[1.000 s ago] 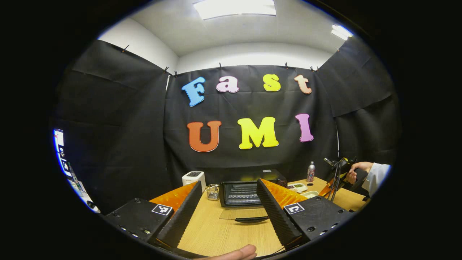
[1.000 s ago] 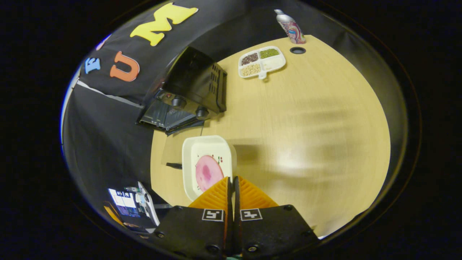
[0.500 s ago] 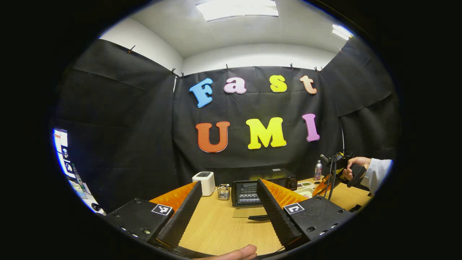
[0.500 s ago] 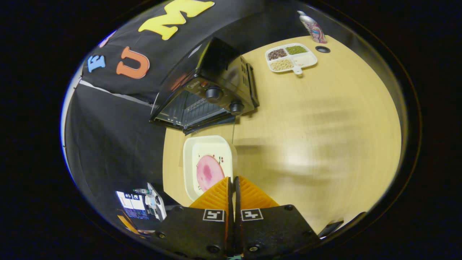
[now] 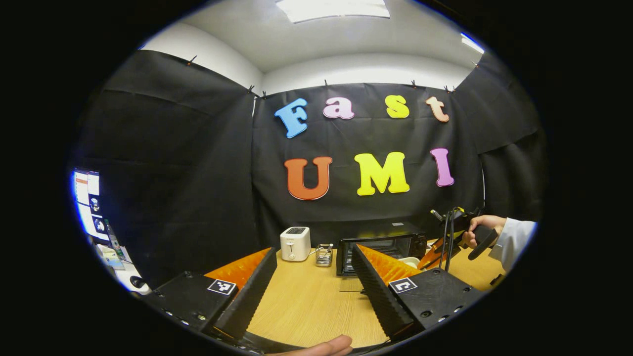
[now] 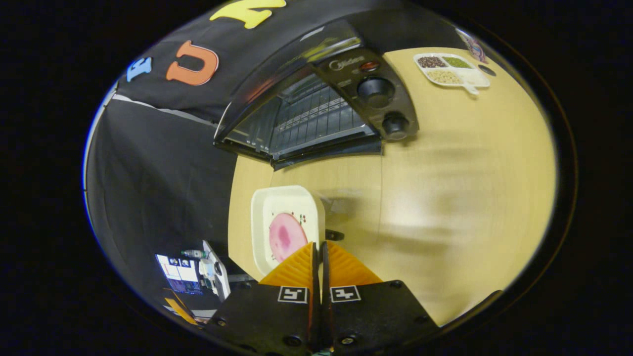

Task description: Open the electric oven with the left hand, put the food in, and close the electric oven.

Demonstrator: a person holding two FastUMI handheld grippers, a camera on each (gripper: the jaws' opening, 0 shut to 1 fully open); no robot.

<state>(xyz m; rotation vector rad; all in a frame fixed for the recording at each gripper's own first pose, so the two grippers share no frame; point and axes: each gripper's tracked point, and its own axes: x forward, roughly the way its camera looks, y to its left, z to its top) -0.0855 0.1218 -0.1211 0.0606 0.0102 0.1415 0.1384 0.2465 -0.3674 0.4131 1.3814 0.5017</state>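
Right gripper (image 6: 319, 257) pinches tray (image 6: 262, 207); seemingly.

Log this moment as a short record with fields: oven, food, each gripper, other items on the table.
oven: black electric oven, door down, wire rack visible
food: pink round slice on white square plate
right gripper: right gripper shut on the plate's rim, plate held short of the oven
left gripper: left gripper open, holding nothing
table: wooden table; white divided tray of grains; white toaster
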